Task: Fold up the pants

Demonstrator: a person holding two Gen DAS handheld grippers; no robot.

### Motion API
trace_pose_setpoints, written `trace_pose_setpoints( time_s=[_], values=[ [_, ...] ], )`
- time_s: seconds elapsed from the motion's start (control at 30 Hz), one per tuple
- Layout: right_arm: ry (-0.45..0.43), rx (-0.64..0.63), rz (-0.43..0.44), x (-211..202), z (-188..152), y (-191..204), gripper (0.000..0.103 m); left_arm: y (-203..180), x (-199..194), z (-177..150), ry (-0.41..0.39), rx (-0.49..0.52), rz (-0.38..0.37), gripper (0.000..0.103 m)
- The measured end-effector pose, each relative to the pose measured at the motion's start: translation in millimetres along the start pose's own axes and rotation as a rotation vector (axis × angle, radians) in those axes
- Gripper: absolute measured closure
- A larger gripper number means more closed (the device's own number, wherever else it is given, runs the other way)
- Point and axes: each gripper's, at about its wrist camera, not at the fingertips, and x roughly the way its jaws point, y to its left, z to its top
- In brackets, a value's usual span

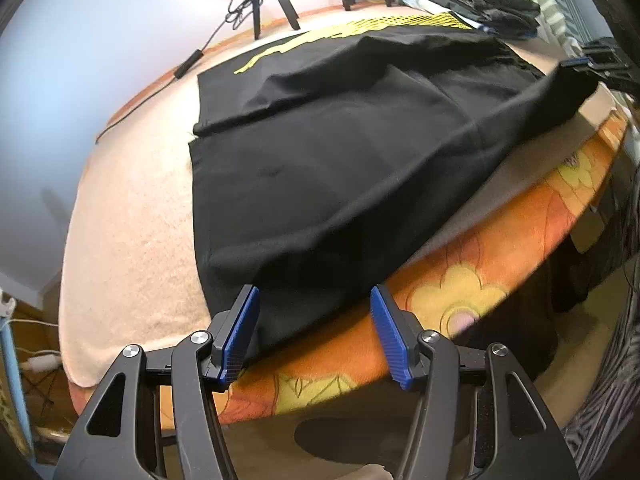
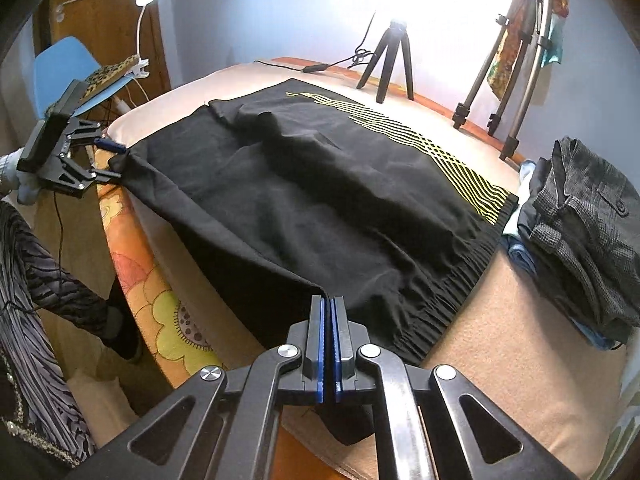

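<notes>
1. Pants: black, matte, soft knit; spread across the peach blanket on the table, with a near side edge running along the table's near rim. A panel of thin yellow lines marks the far side; a ribbed elastic waistband lies at the right end.
2. Right gripper: blue-padded jaws pressed together on a pinch of the near waistband corner, cloth drooping below them.
3. Left gripper: jaws wide apart in its own view, straddling the near hem corner without pinching it. In the right wrist view it looks small and far off; whether cloth touches a pad there is hard to tell.
4. Step in hand, as judged: securing both near corners for a lengthwise fold. Close the left jaws on the hem corner, catching both layers, before any lift. Then raise both ends level, keep the edge taut between them, and carry it to the far edge so seams align.
5. Surface wrinkles run through the middle; tension should flatten them.
6. Folded grey garments: coarse weave, stacked at the right.
7. Floral cloth: orange and yellow, draped over the near table edge.
8. Tripod: black, at the far side.
</notes>
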Motion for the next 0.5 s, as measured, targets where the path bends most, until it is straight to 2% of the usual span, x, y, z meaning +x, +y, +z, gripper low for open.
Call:
trace_pose_setpoints(
  time_s=[0.2, 0.37, 0.5],
  values=[
    [0.008, 0.001, -0.009, 3.9, 2.6, -0.2, 0.103, 12.5, 5.6, 0.0, 0.007, -0.026, -0.032, 0.046],
    [0.047, 0.085, -0.038, 16.0, 6.9, -19.0, 0.103, 15.7, 8.1, 6.3, 0.007, -0.046, -0.066, 0.046],
    [0.064, 0.114, -0.069, 24.0, 10.9, -30.3, 0.103, 9.0, 9.9, 9.7, 0.001, 0.003, -0.072, 0.046]
  ],
)
